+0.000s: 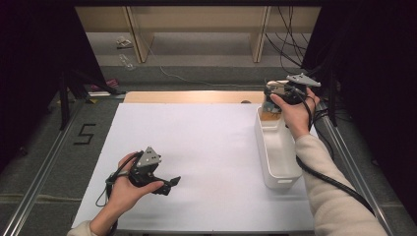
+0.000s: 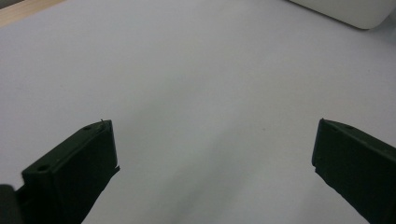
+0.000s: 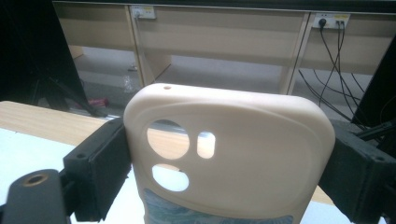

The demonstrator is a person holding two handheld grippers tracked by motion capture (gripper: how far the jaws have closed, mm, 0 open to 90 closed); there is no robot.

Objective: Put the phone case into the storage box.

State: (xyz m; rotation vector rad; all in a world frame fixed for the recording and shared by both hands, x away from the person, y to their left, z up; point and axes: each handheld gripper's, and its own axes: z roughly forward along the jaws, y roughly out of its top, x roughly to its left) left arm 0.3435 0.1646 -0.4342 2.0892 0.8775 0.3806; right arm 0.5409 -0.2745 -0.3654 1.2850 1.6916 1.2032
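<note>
The cream phone case (image 3: pixel 229 154) stands upright between the right gripper's (image 3: pixel 229 163) jaws, clamped at both side edges, camera cut-outs toward the lens, held above the far end of the white bin (image 1: pixel 278 147). No writing on it can be read. Left of the bin, the left gripper (image 1: pixel 164 184) rests low over the white counter (image 1: pixel 196 142), jaws wide and empty. A "5" (image 1: pixel 84 133) marks the floor left of the counter.

The bottom edge of the right gripper view is cutting off the lower part of the cream phone case (image 3: pixel 233 154), and the black jaws are hiding its sides.
</note>
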